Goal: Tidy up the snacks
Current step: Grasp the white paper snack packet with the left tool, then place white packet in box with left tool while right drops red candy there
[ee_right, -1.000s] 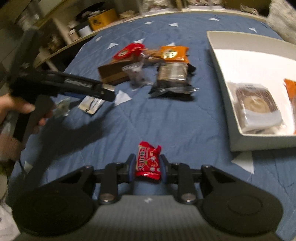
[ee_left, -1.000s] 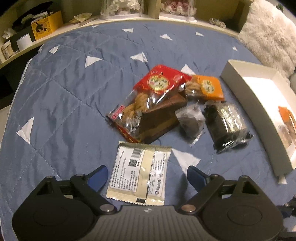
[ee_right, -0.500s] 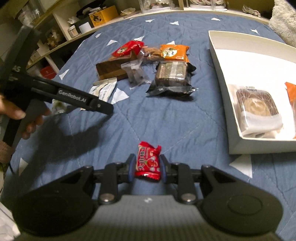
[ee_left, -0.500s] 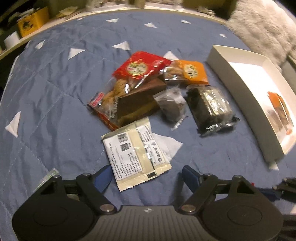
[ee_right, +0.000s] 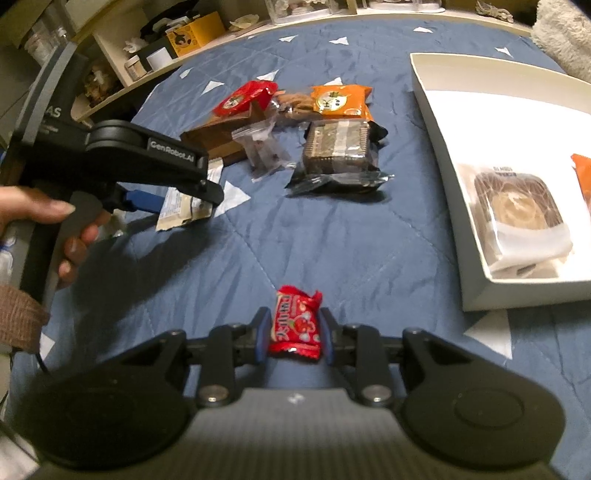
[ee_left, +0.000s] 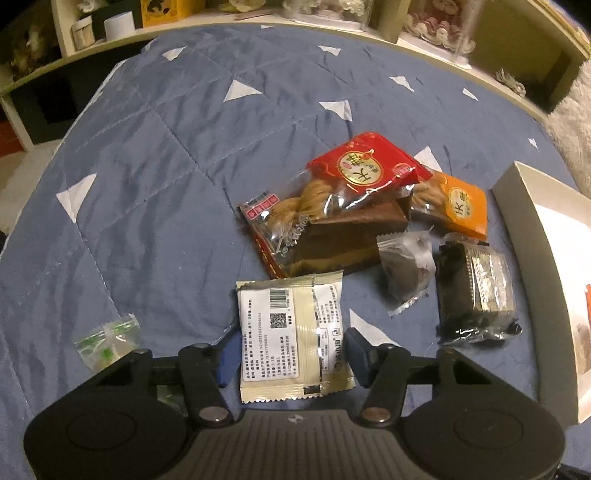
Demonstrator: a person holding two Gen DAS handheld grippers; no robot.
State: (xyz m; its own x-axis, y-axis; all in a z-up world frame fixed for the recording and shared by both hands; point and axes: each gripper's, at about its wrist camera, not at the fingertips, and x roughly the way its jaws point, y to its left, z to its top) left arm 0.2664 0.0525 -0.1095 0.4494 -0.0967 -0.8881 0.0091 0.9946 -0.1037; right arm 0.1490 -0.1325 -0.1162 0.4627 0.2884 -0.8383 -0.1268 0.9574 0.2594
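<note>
On the blue quilt [ee_left: 147,206] a cream snack packet [ee_left: 291,339] lies back side up between the blue fingers of my left gripper [ee_left: 291,354]. The jaws are closing and both pads meet the packet's long edges. In the right wrist view a hand holds this left gripper [ee_right: 162,201] low over the same packet [ee_right: 184,206]. My right gripper [ee_right: 295,334] is shut on a small red candy packet [ee_right: 295,325], held just above the quilt. The white box [ee_right: 443,110] at the right holds a round pastry pack [ee_right: 517,210] and an orange packet [ee_right: 581,173].
Beyond the cream packet lie a red snack bag [ee_left: 365,173], a brown box [ee_left: 351,236], an orange packet [ee_left: 461,210], a small clear bag [ee_left: 406,273] and a dark wrapped cake [ee_left: 476,295]. A small green-and-clear bag [ee_left: 107,336] lies at the left. Shelves [ee_left: 110,33] line the far edge.
The left gripper's jaws have drawn in from wide apart to the cream packet's edges, and its view has rolled so the packet now sits square. The right gripper still holds the red candy.
</note>
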